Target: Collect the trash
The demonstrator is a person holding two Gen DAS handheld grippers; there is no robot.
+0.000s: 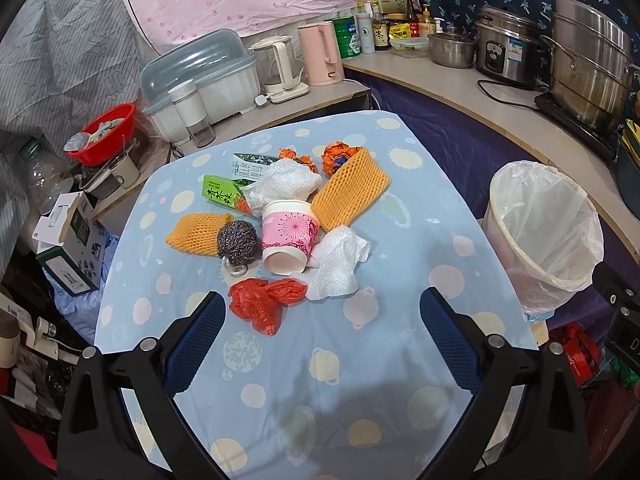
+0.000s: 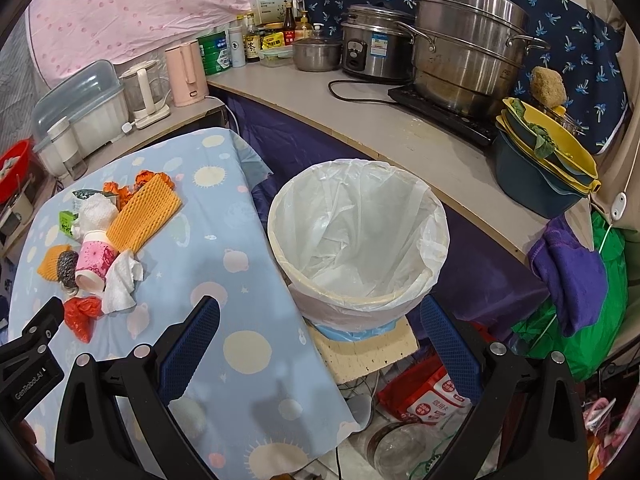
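A heap of trash lies on the blue-clothed table (image 1: 280, 380): a pink paper cup (image 1: 289, 236) on its side, a crumpled red plastic bag (image 1: 262, 300), white tissue (image 1: 338, 266), orange foam nets (image 1: 350, 188), a green carton (image 1: 220, 192) and a metal scourer (image 1: 237, 239). My left gripper (image 1: 322, 318) is open, just short of the red bag. The lined trash bin (image 2: 356, 236) stands to the right of the table. My right gripper (image 2: 320, 322) is open and empty in front of the bin. The same cup (image 2: 95, 262) and red bag (image 2: 82, 314) show at the left of the right wrist view.
A counter (image 2: 360, 128) behind carries steel pots (image 2: 460, 44), a rice cooker (image 2: 376, 46), kettles (image 1: 320, 54) and bottles. Stacked yellow and blue bowls (image 2: 544, 168) sit at its right end. Boxes (image 1: 70, 248) and a red basin (image 1: 102, 134) crowd the table's left; bags lie on the floor.
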